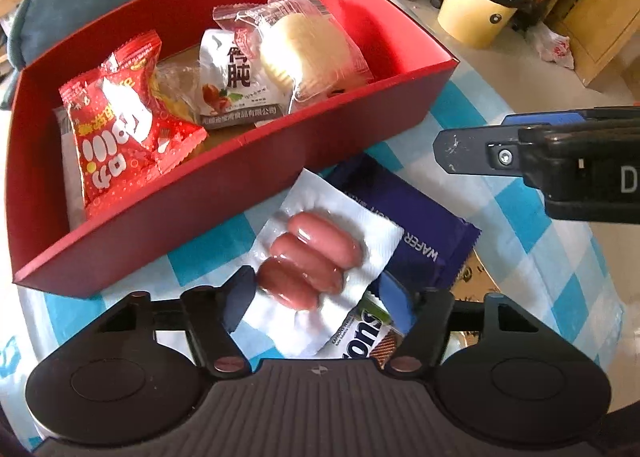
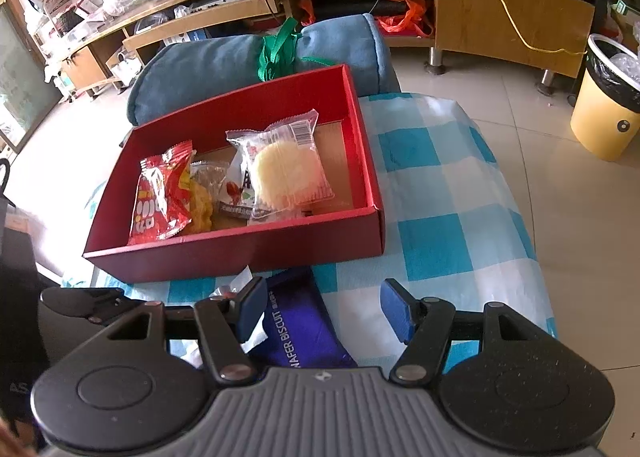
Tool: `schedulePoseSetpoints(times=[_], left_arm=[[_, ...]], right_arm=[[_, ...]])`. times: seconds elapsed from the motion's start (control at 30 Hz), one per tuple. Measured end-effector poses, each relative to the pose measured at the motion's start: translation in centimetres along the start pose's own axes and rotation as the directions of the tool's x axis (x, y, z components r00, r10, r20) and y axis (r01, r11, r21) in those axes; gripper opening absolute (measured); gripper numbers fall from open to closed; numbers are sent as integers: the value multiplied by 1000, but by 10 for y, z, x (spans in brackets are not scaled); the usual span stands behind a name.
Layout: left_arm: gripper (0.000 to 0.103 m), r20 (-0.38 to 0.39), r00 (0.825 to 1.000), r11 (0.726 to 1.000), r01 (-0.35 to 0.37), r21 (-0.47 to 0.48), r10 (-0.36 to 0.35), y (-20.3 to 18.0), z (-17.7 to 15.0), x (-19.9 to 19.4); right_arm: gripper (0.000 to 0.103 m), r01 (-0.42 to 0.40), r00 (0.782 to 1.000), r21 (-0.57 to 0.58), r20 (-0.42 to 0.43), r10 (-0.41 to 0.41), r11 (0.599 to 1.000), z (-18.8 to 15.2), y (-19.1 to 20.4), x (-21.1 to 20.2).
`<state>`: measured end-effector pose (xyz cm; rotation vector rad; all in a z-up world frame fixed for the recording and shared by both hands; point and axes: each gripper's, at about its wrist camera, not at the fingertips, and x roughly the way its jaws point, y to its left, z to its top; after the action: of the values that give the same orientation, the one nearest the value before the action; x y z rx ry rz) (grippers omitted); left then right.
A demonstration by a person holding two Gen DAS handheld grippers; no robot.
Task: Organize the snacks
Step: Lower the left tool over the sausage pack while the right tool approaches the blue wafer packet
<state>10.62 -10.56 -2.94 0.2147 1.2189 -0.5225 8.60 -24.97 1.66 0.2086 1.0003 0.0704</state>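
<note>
A red box (image 1: 248,193) on the checked cloth holds a red snack bag (image 1: 124,129), a white pouch (image 1: 232,81) and a clear-wrapped pale cake (image 1: 296,45). In front of it a white pack of three sausages (image 1: 316,253) lies on a purple wafer pack (image 1: 420,229). My left gripper (image 1: 318,303) points down over the sausage pack, its pads against the wrapper's two sides. My right gripper (image 2: 324,309) stands open above the purple wafer pack (image 2: 296,333), touching nothing; it also shows at the right edge of the left wrist view as my right gripper (image 1: 444,149).
A third wrapped snack (image 1: 364,333) lies under the sausage pack. A rolled blue cushion (image 2: 248,57) sits behind the red box (image 2: 240,253). A yellow bin (image 2: 608,113) stands on the tiled floor to the right, wooden cabinets beyond.
</note>
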Motion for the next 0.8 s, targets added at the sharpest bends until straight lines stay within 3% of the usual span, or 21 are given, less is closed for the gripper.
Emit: schedulePoseSetpoints(times=[0.17, 0.33, 0.47, 0.57, 0.8], left_arm=[[70, -36, 997, 998, 61, -16, -61, 6, -8, -7], [84, -11, 1000, 999, 2, -51, -2, 9, -3, -6], [86, -18, 1000, 996, 6, -92, -8, 12, 4, 5], [79, -8, 1000, 994, 19, -108, -20, 12, 2, 4], [76, -10, 1000, 988, -8, -154, 7, 13, -1, 0]], right_arm=[[60, -8, 1000, 0, 3, 8, 1000, 2, 0, 0], [60, -11, 1000, -10, -8, 11, 1000, 1, 4, 3], [60, -4, 1000, -7, -15, 4, 1000, 0, 2, 5], [60, 0, 1000, 5, -14, 0, 1000, 1, -2, 5], [60, 7, 1000, 0, -11, -7, 1000, 1, -3, 4]])
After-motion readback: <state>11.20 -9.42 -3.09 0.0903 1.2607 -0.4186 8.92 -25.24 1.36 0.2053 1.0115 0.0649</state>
